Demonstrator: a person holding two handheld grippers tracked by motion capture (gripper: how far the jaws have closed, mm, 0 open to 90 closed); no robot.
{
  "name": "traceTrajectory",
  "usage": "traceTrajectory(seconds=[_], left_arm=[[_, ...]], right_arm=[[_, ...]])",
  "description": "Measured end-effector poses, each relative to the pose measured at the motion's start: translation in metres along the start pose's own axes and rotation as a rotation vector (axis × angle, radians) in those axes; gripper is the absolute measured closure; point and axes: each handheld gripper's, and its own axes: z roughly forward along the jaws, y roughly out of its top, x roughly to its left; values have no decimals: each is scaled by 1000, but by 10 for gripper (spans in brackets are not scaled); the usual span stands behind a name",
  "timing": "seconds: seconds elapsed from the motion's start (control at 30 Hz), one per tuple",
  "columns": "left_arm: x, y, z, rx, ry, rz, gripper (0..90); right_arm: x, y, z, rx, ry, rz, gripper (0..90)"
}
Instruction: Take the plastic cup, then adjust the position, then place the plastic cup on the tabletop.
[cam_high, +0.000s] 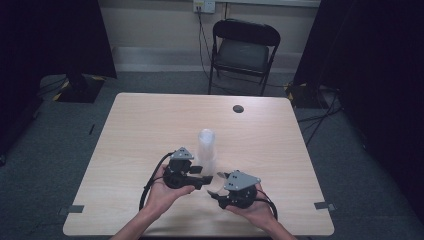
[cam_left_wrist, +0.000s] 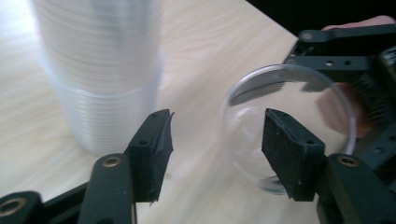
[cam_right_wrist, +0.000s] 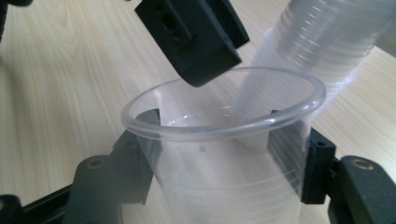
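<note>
The right gripper's (cam_high: 218, 186) fingers (cam_right_wrist: 133, 158) are clamped on a single clear plastic cup (cam_right_wrist: 224, 154), one pad on each side of its wall just below the rolled rim, while the left gripper's (cam_high: 200, 176) fingers (cam_left_wrist: 152, 149) stand parted with nothing between them. In the high view both tools sit near the front edge of the pale wooden table (cam_high: 150, 125), just in front of the tall stack of clear plastic cups (cam_high: 206, 147), which stands upright near the middle of the table. The held cup is off the stack and close beside it (in the left gripper view its mouth faces the camera, just past the open jaws, with the stack to the left). The main risk, as I judge it, is the cup itself: thin plastic like this flexes, so a harder squeeze could buckle the wall or pop it out of the pads, and a slacker one could let it slide out. The left gripper's pad hangs right at the cup's rim in the right gripper view, so a careless approach could knock the cup askew in its grip. The stack is tall and light; a bump from either tool or a forearm could tip it and send the cups rolling across the table.
</note>
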Motion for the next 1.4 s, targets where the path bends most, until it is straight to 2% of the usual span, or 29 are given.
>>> traceTrajectory(seconds=[0.1, 0.17, 0.3, 0.57, 0.67, 0.93, 1.13, 1.23, 1.4], left_arm=[[0, 0, -1, -14, -9, 3, 385], [-1, 0, -3, -44, -14, 6, 352], [-1, 1, -6, -78, 5, 24, 326], [1, 1, -7, -94, 9, 31, 275], [0, 0, -8, -127, 5, 38, 247], [6, -5, -12, -126, 50, 52, 208], [11, -12, -16, -119, 86, 57, 204], [13, -17, -16, -106, 90, 57, 204], [18, -24, -21, -100, 101, 63, 195]], right_arm=[[-5, -1, 1, -1, 0, 41, 356], [-9, -2, 0, -1, -7, 63, 357], [-16, -5, -3, -7, -16, 97, 360], [-20, -7, -3, 0, -25, 113, 362], [-22, -7, -4, -5, -29, 130, 363], [-34, -8, -6, -24, -30, 193, 366], [-38, -8, -9, -39, -33, 216, 367], [-41, -9, -12, -51, -34, 248, 368], [-51, -10, -13, -61, -49, 272, 366]])
